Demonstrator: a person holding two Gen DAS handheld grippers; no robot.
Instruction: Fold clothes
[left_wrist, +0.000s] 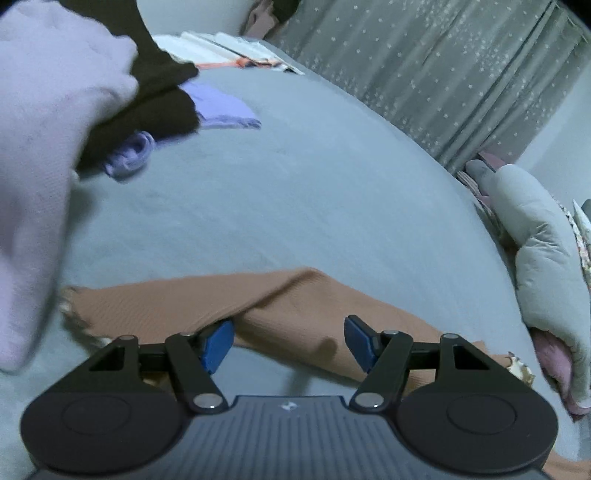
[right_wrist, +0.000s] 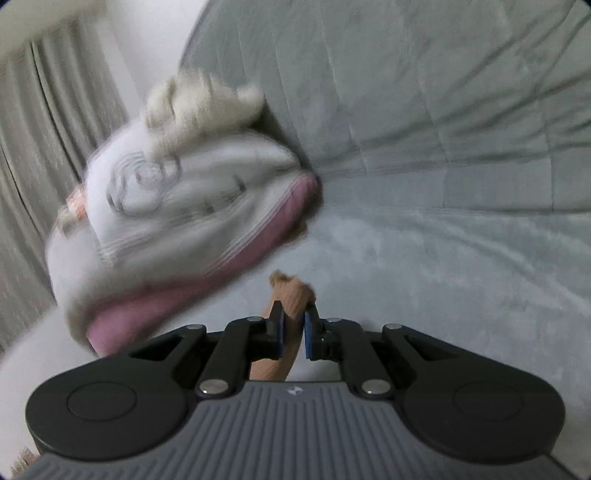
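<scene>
A tan ribbed garment (left_wrist: 166, 306) lies stretched across the grey bedsheet (left_wrist: 295, 184), close in front of my left gripper (left_wrist: 289, 332). That gripper is open, its blue pads wide apart just over the tan cloth and pressing on nothing. In the right wrist view my right gripper (right_wrist: 294, 314) is shut on a bunched corner of the same tan garment (right_wrist: 291, 291), which sticks up between the blue pads and hangs down below them, lifted off the sheet (right_wrist: 443, 240).
A blurred white shape (left_wrist: 44, 129) fills the left edge, against a dark brown garment (left_wrist: 155, 96) and lilac clothes (left_wrist: 221, 107). A grey quilted duvet (left_wrist: 535, 240) lies at the right. A white and pink bedding bundle (right_wrist: 177, 221) sits left, before a grey curtain (right_wrist: 37, 147).
</scene>
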